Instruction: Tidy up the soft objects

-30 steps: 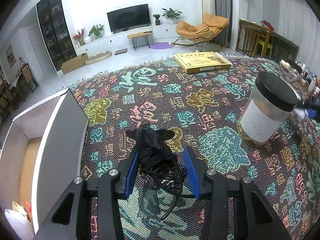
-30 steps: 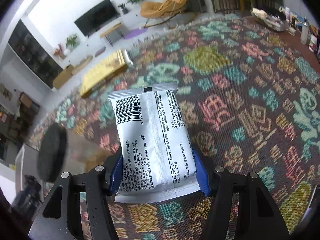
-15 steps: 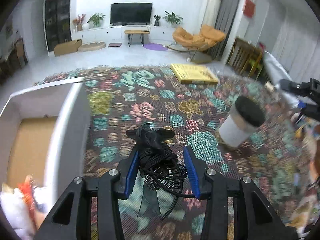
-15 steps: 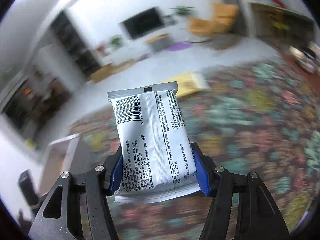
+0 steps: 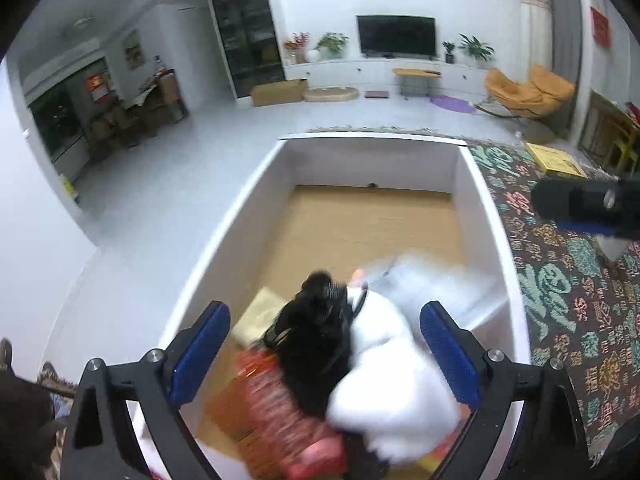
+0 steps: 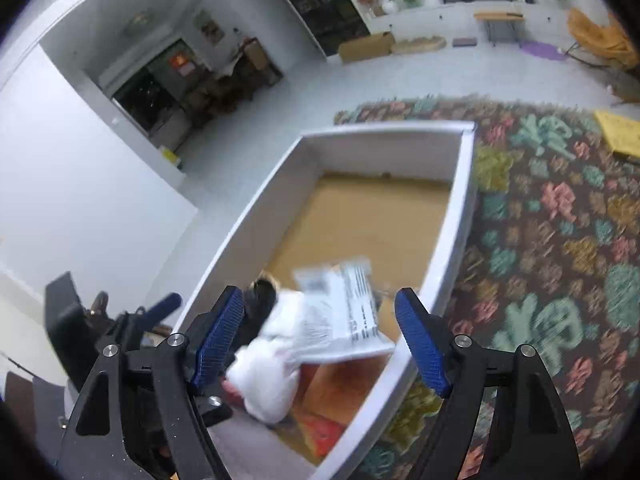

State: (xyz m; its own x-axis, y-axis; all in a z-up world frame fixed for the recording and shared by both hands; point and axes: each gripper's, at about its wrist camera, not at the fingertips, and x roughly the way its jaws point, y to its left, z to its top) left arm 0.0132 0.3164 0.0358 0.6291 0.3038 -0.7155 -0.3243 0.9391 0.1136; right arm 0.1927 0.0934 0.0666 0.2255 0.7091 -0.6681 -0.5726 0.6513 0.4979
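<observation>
Holding one white box [image 5: 256, 200]: one black bundle [image 5: 316, 336], one packet [image 6: 344, 308].

Pouch [image 6: 340, 312] in box [image 6: 384, 132]; rug [image 6: 560, 240] right

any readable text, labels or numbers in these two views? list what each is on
No text can be read in either view.
White packet: barcode and lines of small print, motion-blurred, unreadable.
Yellow box: dark marking on top, too small to read.
Red wall hanging: no legible characters.
Rug: woven character-like motifs, blurred, not readable as text.
Red packet in the white box: print smeared by motion.
</observation>
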